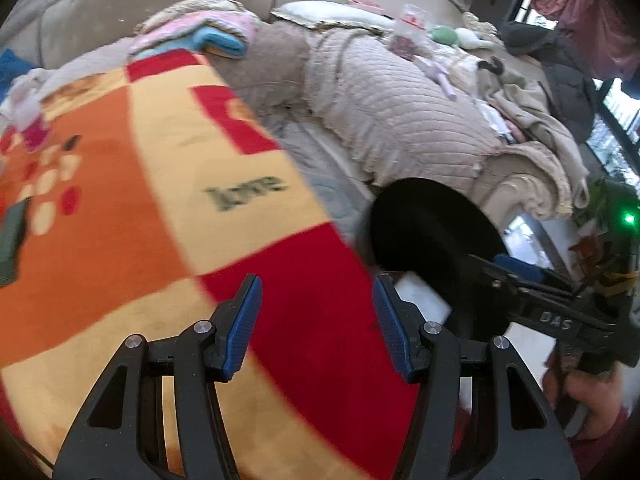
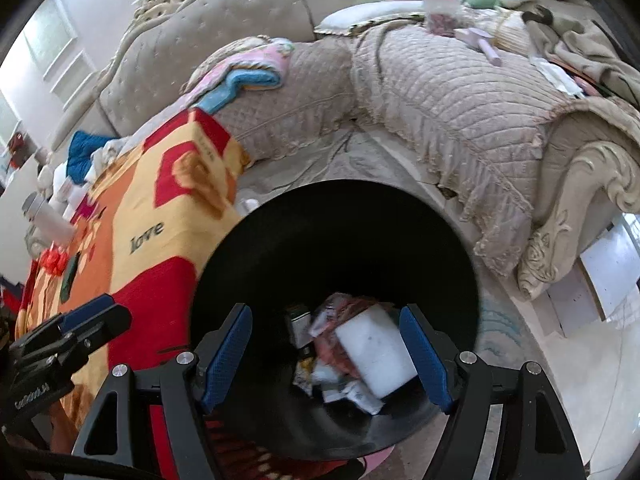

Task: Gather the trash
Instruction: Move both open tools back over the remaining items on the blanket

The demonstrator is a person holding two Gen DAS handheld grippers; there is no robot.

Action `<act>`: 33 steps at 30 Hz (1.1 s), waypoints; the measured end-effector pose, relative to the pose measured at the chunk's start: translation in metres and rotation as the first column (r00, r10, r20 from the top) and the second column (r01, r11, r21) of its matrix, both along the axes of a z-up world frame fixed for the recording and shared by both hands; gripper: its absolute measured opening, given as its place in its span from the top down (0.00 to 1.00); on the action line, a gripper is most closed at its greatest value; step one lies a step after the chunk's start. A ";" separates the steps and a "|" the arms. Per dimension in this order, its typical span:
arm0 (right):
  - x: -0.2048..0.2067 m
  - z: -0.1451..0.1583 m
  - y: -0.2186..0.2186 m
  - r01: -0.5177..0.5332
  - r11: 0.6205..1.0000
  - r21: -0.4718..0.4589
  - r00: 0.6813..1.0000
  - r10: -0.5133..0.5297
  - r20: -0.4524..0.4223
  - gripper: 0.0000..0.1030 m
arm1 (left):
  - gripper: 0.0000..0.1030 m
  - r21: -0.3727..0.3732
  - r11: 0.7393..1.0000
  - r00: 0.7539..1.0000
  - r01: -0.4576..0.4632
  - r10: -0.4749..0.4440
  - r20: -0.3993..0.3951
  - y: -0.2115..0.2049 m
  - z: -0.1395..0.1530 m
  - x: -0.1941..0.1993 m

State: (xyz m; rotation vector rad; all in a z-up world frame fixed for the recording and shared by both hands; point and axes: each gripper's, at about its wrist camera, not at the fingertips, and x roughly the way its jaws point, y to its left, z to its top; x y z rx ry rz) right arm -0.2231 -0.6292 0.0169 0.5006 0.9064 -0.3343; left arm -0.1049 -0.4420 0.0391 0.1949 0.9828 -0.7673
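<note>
A black round trash bin stands on the floor beside the blanket-covered table; in the left wrist view the bin is at right. Inside it lie a white foam block and several crumpled wrappers. My right gripper is open and empty, directly over the bin's mouth; it also shows in the left wrist view. My left gripper is open and empty over the red, orange and yellow blanket; it shows at the left edge of the right wrist view.
A beige quilted sofa curves behind the bin, strewn with clothes, a white pillow and a pink and blue towel. Small items, a white bottle and a red wrapper, sit at the table's far left.
</note>
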 end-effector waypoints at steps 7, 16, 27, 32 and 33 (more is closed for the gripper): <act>0.026 0.007 0.047 -0.105 0.994 -0.006 0.994 0.105 0.003 0.28 | 0.46 0.035 0.990 0.990 -0.136 0.135 0.036 0.069 -0.001 0.025; 0.082 0.012 0.127 -0.280 0.960 -0.008 0.960 0.280 0.001 0.28 | 0.46 0.067 0.945 0.947 -0.321 0.318 0.056 0.170 -0.002 0.061; 0.149 0.014 0.222 -0.434 0.901 0.007 0.901 0.434 0.014 0.28 | 0.46 0.103 0.873 0.879 -0.476 0.468 0.093 0.260 -0.001 0.089; 0.183 0.012 0.262 -0.488 0.872 0.030 0.873 0.487 0.021 0.28 | 0.46 0.106 0.848 0.854 -0.519 0.510 0.100 0.295 -0.003 0.100; 0.192 0.011 0.271 -0.497 0.867 0.031 0.868 0.496 0.019 0.28 | 0.46 0.108 0.845 0.851 -0.524 0.515 0.102 0.299 -0.002 0.103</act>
